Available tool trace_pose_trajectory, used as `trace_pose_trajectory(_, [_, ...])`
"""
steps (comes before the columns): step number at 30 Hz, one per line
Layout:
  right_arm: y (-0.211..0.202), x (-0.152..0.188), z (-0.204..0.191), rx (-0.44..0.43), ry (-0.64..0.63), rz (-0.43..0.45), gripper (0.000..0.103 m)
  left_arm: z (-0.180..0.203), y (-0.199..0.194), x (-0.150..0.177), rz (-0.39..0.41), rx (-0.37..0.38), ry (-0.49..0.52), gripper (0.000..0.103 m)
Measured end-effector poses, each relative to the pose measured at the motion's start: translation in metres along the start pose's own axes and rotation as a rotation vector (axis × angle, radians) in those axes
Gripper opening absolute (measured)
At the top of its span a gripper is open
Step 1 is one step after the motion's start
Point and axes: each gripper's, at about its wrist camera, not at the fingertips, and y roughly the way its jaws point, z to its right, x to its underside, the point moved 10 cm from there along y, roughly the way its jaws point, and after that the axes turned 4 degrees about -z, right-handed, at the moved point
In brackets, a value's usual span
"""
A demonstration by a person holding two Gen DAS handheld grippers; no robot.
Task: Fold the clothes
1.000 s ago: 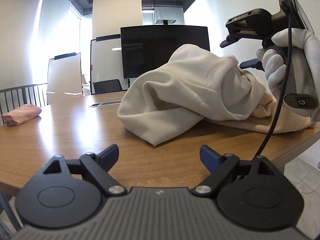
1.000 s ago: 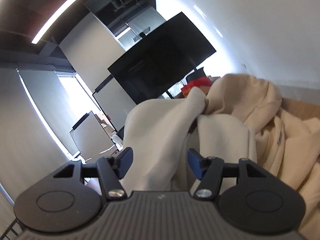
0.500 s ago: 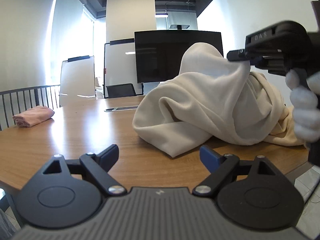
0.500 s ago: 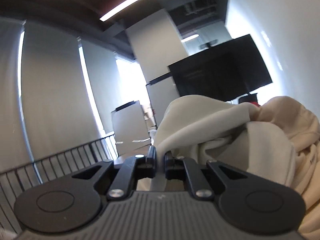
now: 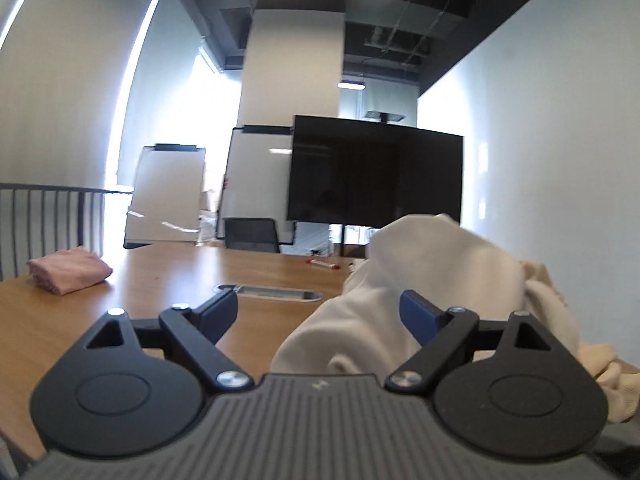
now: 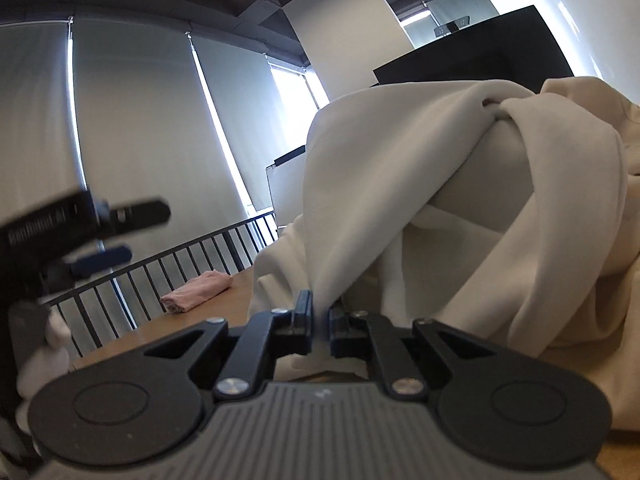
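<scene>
A crumpled cream garment (image 5: 436,276) lies heaped on the wooden table (image 5: 160,292), with a beige garment (image 5: 548,292) bunched behind it. My right gripper (image 6: 320,318) is shut on a hanging fold of the cream garment (image 6: 400,168), and the cloth runs up from between its pads. My left gripper (image 5: 318,312) stands open in front of the heap's left edge, its pads apart from the cloth. The right wrist view shows the left gripper (image 6: 120,236) at the far left, open, held by a white-gloved hand (image 6: 48,340).
A folded pink cloth (image 5: 68,272) rests at the table's far left edge, also in the right wrist view (image 6: 198,292). A cable port (image 5: 272,293) and a marker (image 5: 324,265) lie mid-table. A dark screen (image 5: 376,176), whiteboards and a railing (image 5: 48,216) stand beyond.
My right gripper closed on a fold of the cream garment and sank with it. My left gripper rose and stayed open. The right gripper has left the left wrist view.
</scene>
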Motion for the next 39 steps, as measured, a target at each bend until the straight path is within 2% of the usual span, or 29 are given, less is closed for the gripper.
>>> trace_pose_trajectory(3, [-0.006, -0.001, -0.006, -0.055, 0.058, -0.007, 0.008, 0.03, 0.004, -0.017, -0.037, 0.123, 0.071, 0.089])
trace_pose_trajectory(5, [0.0, -0.001, -0.002, -0.077, 0.091, -0.006, 0.008, 0.042, 0.009, -0.019, -0.072, 0.149, 0.087, 0.089])
trace_pose_trajectory(8, [0.006, 0.003, -0.011, -0.106, 0.06, -0.024, 0.008, 0.051, 0.016, -0.016, -0.105, 0.172, 0.093, 0.089])
trace_pose_trajectory(12, [0.012, 0.007, -0.025, -0.175, -0.027, -0.073, 0.008, 0.058, 0.024, -0.004, -0.135, 0.2, 0.164, 0.089])
trace_pose_trajectory(14, [0.024, 0.005, -0.018, -0.188, -0.055, -0.093, 0.008, 0.058, 0.031, 0.009, -0.209, 0.219, 0.173, 0.089])
trace_pose_trajectory(16, [0.035, 0.003, -0.011, -0.19, -0.092, -0.111, 0.008, 0.054, 0.034, 0.021, -0.264, 0.236, 0.139, 0.089])
trace_pose_trajectory(18, [0.038, 0.006, -0.011, -0.196, -0.124, -0.126, 0.009, 0.054, 0.035, 0.03, -0.283, 0.253, 0.135, 0.089])
trace_pose_trajectory(23, [0.051, 0.004, 0.011, -0.212, -0.133, -0.148, 0.009, 0.06, 0.031, 0.04, -0.281, 0.238, 0.19, 0.089])
trace_pose_trajectory(25, [0.055, 0.002, 0.018, -0.215, -0.144, -0.155, 0.009, 0.06, 0.031, 0.042, -0.291, 0.239, 0.196, 0.083])
trace_pose_trajectory(26, [0.058, 0.001, 0.022, -0.219, -0.153, -0.157, 0.009, 0.06, 0.036, 0.04, -0.3, 0.236, 0.196, 0.076])
trace_pose_trajectory(27, [0.06, -0.001, 0.026, -0.218, -0.157, -0.156, 0.009, 0.06, 0.04, 0.038, -0.308, 0.233, 0.194, 0.064])
trace_pose_trajectory(28, [0.062, -0.002, 0.03, -0.217, -0.156, -0.156, 0.009, 0.058, 0.041, 0.04, -0.321, 0.231, 0.19, 0.057])
trace_pose_trajectory(30, [0.067, -0.007, 0.039, -0.215, -0.15, -0.151, 0.009, 0.052, 0.045, 0.044, -0.348, 0.226, 0.18, 0.033])
trace_pose_trajectory(32, [0.07, -0.01, 0.046, -0.206, -0.144, -0.147, 0.009, 0.049, 0.046, 0.046, -0.359, 0.23, 0.176, 0.024])
trace_pose_trajectory(34, [0.077, -0.013, 0.055, -0.193, -0.142, -0.145, 0.009, 0.046, 0.044, 0.046, -0.352, 0.233, 0.167, 0.025])
trace_pose_trajectory(35, [0.08, -0.015, 0.059, -0.186, -0.144, -0.143, 0.009, 0.045, 0.043, 0.045, -0.351, 0.24, 0.159, 0.03])
trace_pose_trajectory(36, [0.084, -0.017, 0.064, -0.181, -0.146, -0.141, 0.009, 0.047, 0.041, 0.044, -0.355, 0.261, 0.154, 0.043])
trace_pose_trajectory(38, [0.09, -0.021, 0.074, -0.171, -0.148, -0.14, 0.009, 0.051, 0.037, 0.044, -0.353, 0.301, 0.148, 0.06])
trace_pose_trajectory(39, [0.097, -0.022, 0.075, -0.163, -0.146, -0.137, 0.009, 0.053, 0.034, 0.044, -0.346, 0.318, 0.147, 0.062])
